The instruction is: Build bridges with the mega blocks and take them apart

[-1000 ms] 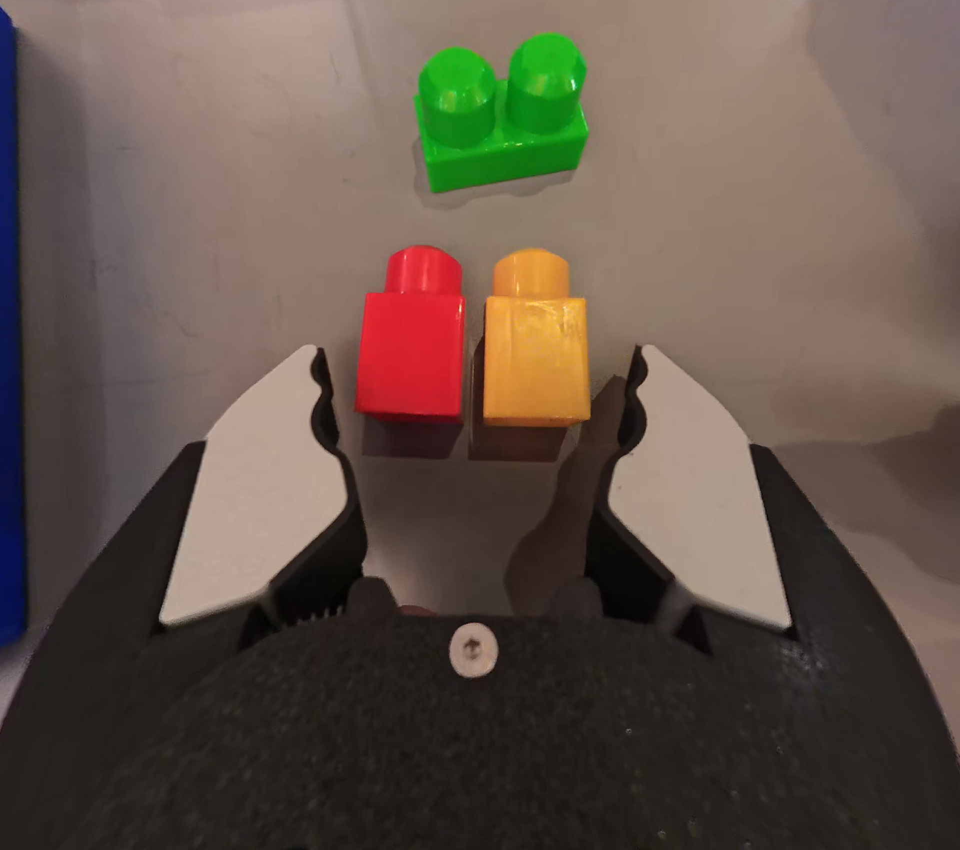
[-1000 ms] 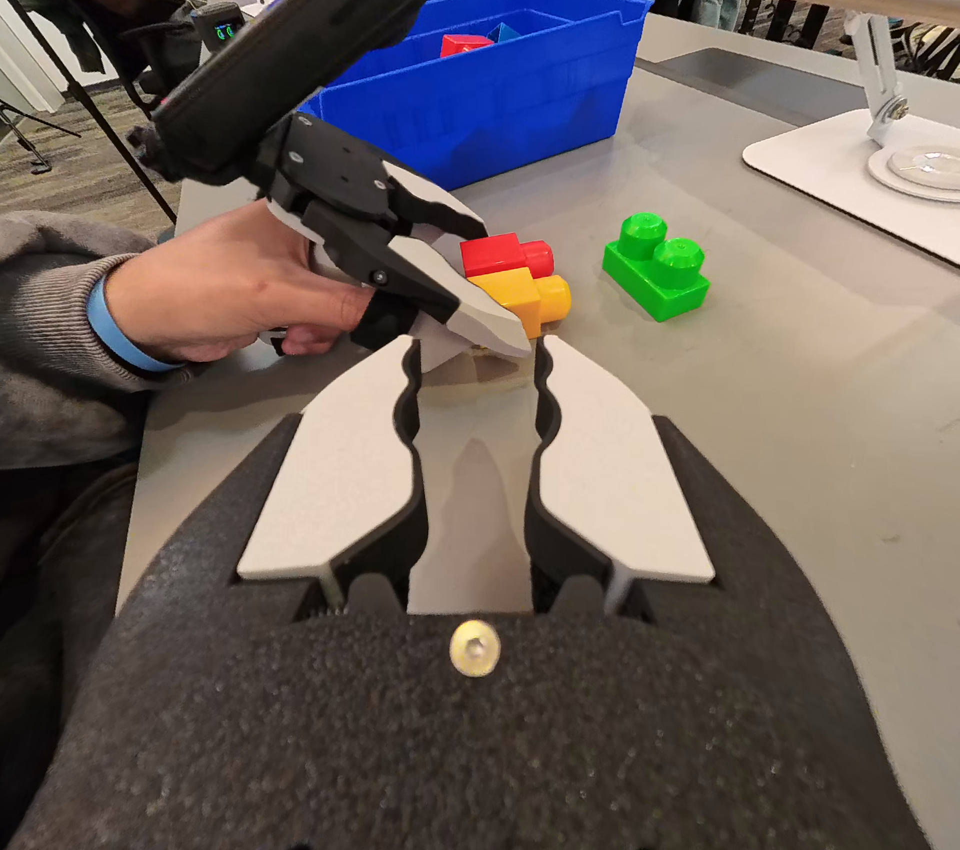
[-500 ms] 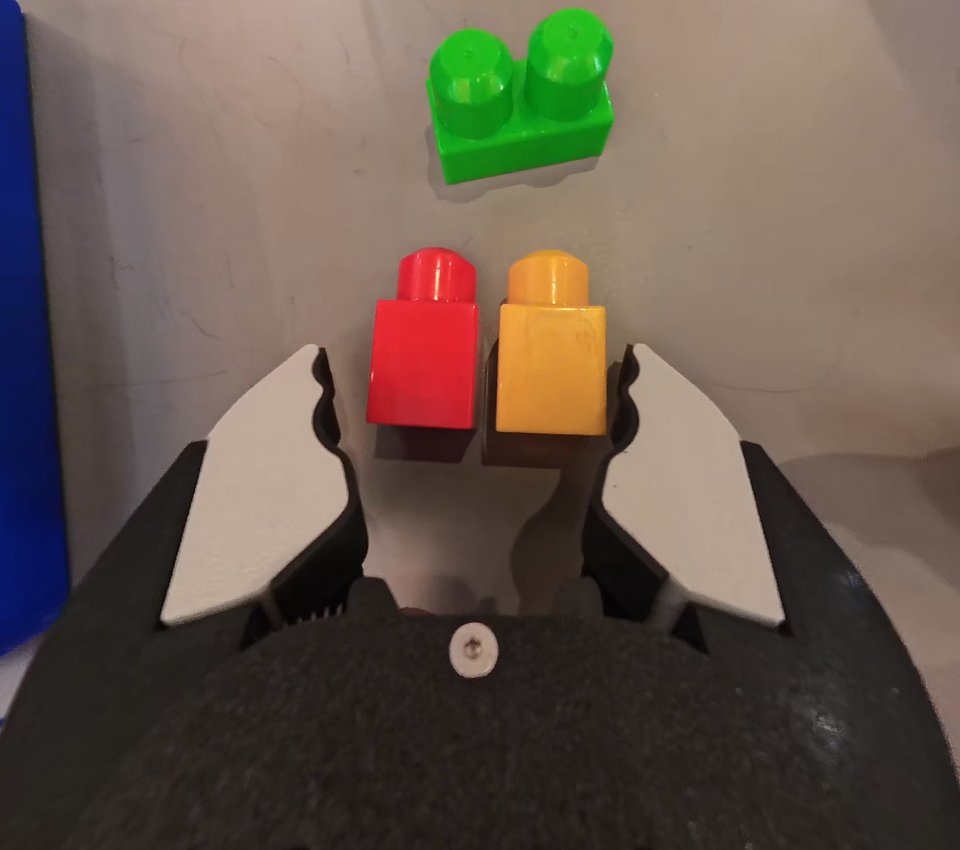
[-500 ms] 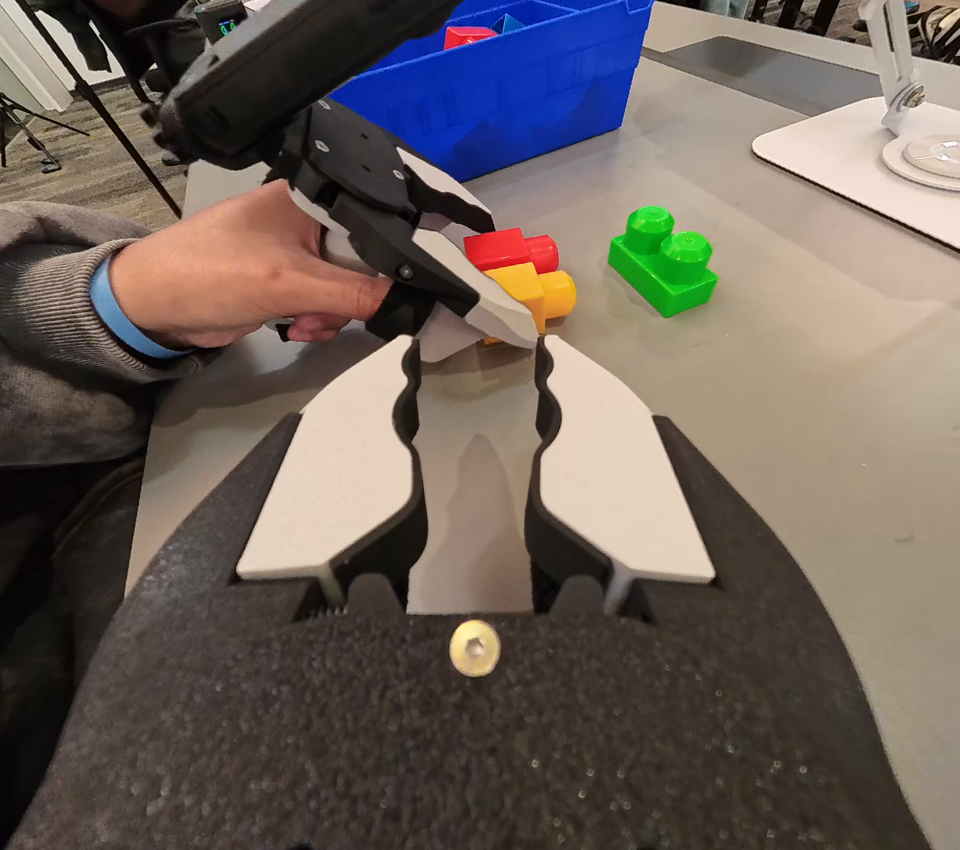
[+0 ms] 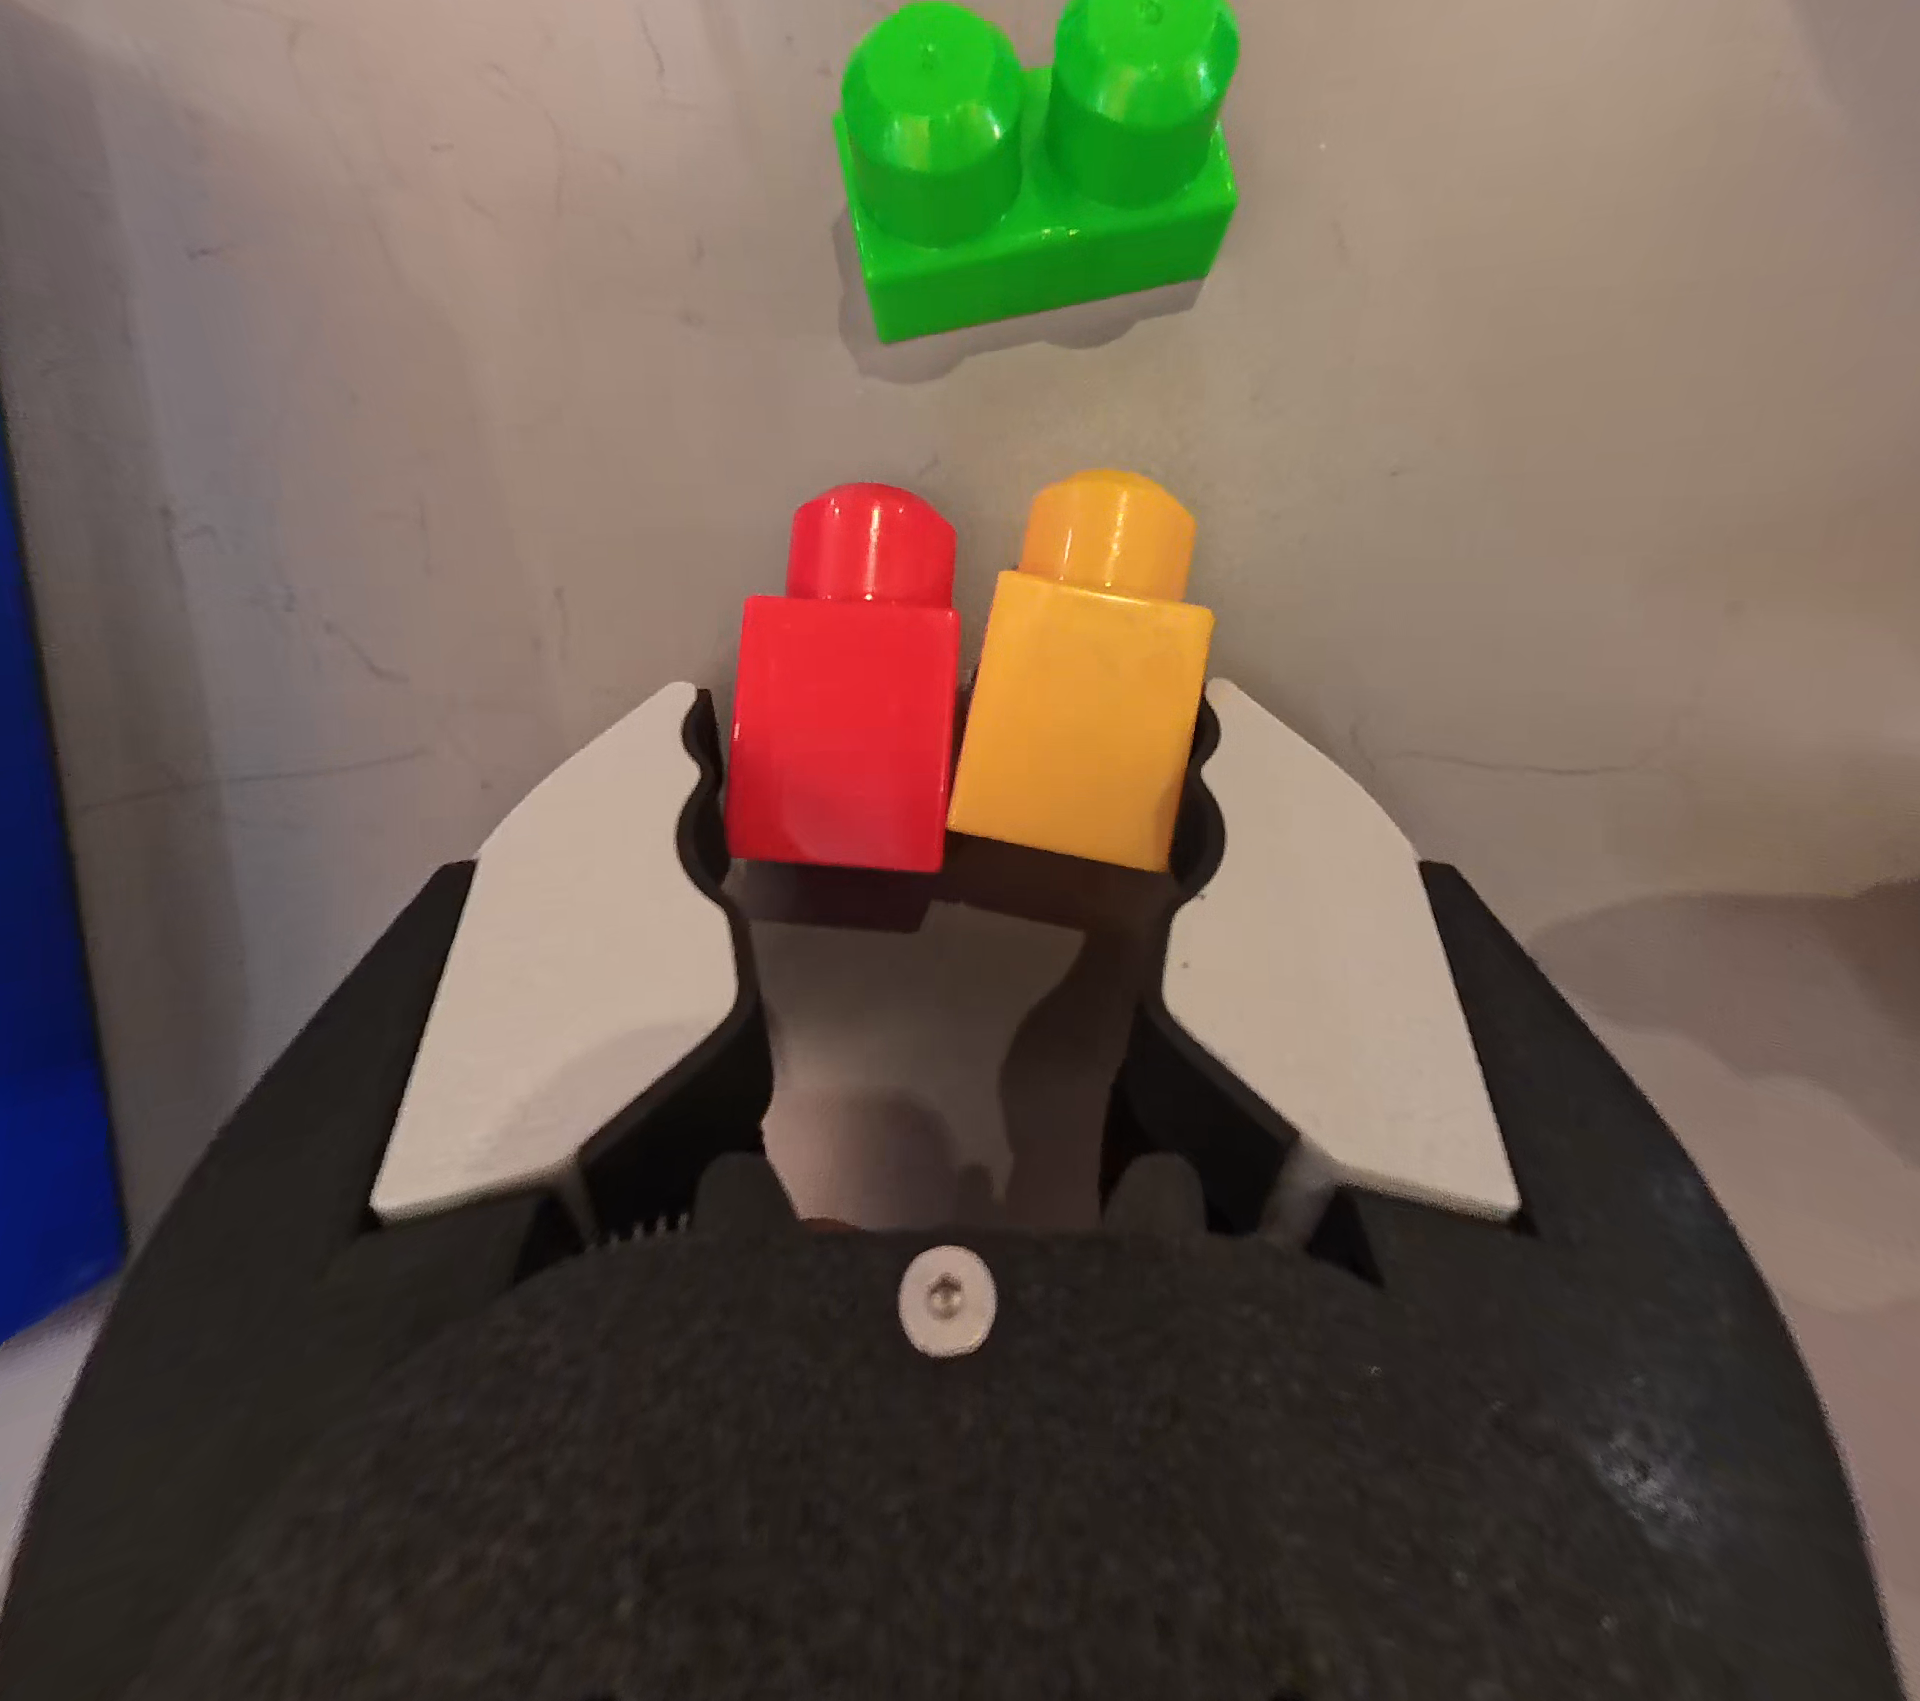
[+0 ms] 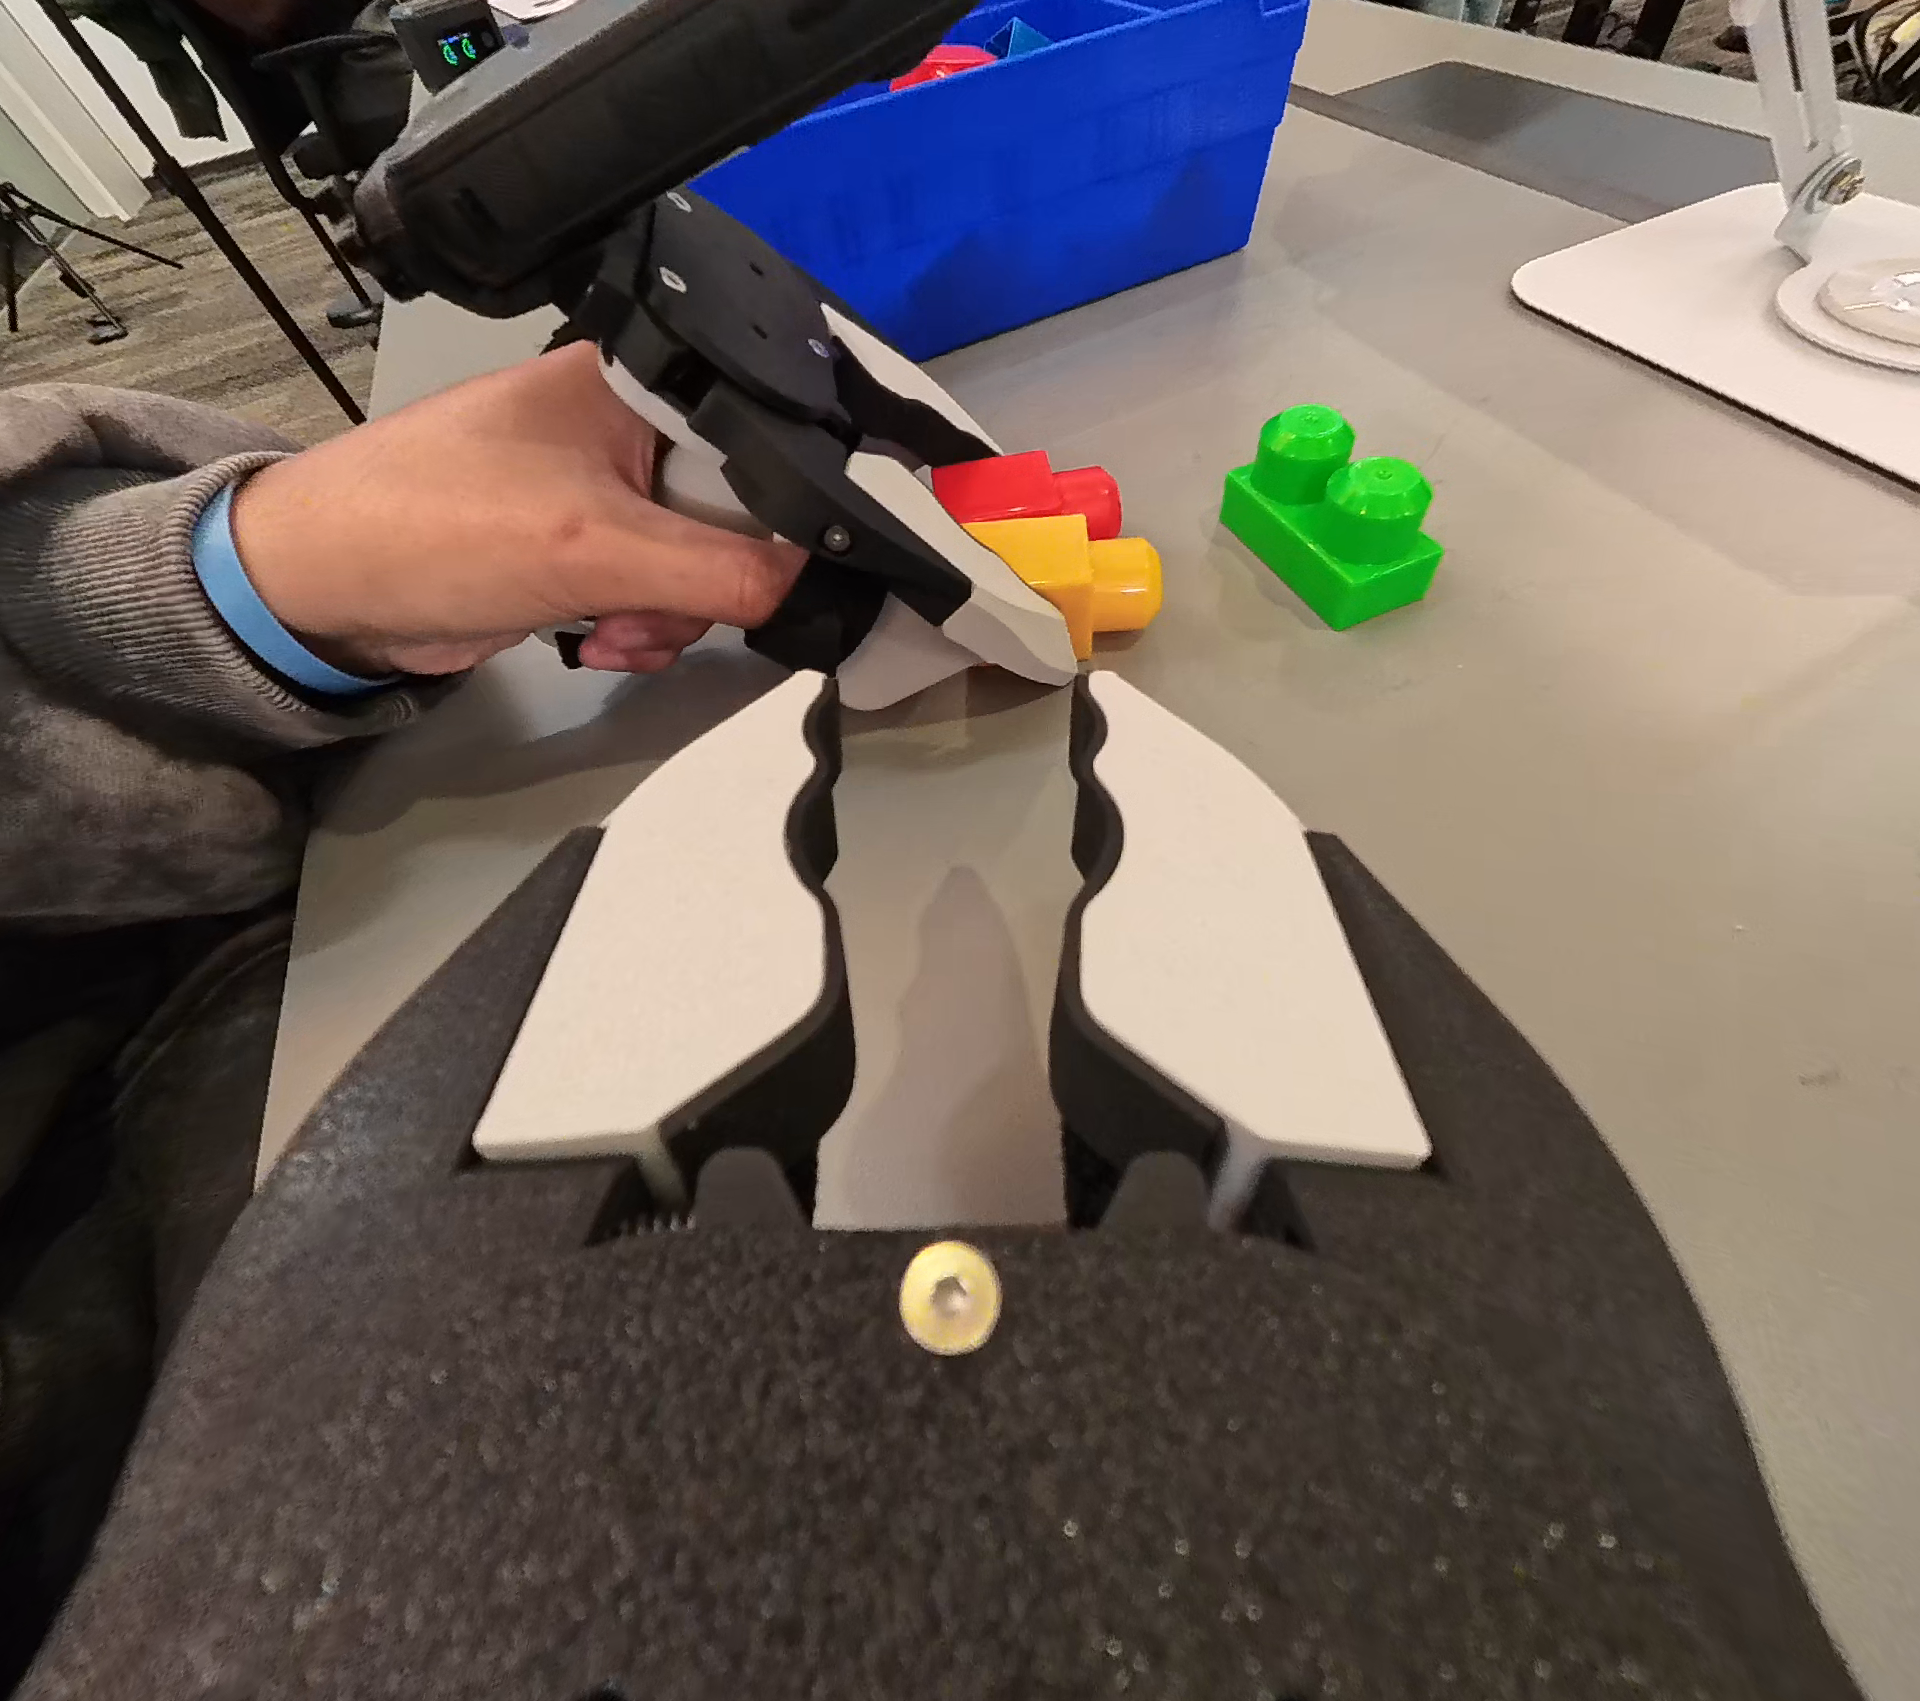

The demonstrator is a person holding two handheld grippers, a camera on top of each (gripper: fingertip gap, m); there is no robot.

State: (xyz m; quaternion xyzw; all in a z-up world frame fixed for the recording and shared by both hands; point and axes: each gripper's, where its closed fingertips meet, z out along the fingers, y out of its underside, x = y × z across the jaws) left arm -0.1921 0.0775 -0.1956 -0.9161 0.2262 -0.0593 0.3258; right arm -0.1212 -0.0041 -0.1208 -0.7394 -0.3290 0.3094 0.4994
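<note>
Between the jaws, the red block [image 5: 842, 732] and yellow block [image 5: 1081, 732] are glossy smooth plastic; ahead, the green block [image 5: 1039, 155] shines likewise. The table [image 5: 416, 301] beneath looks matt grey, faintly scuffed. The left gripper [image 5: 951, 778] body is rough, grainy black.

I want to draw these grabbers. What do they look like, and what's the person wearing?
Each gripper, left gripper and right gripper, has a rough black body, a silver screw and two pale grey fingers with wavy black inner pads. The arm wears a grey knit sleeve over a light blue cuff.

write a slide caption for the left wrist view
Left gripper closes around red block and yellow block; green block beyond.
</note>
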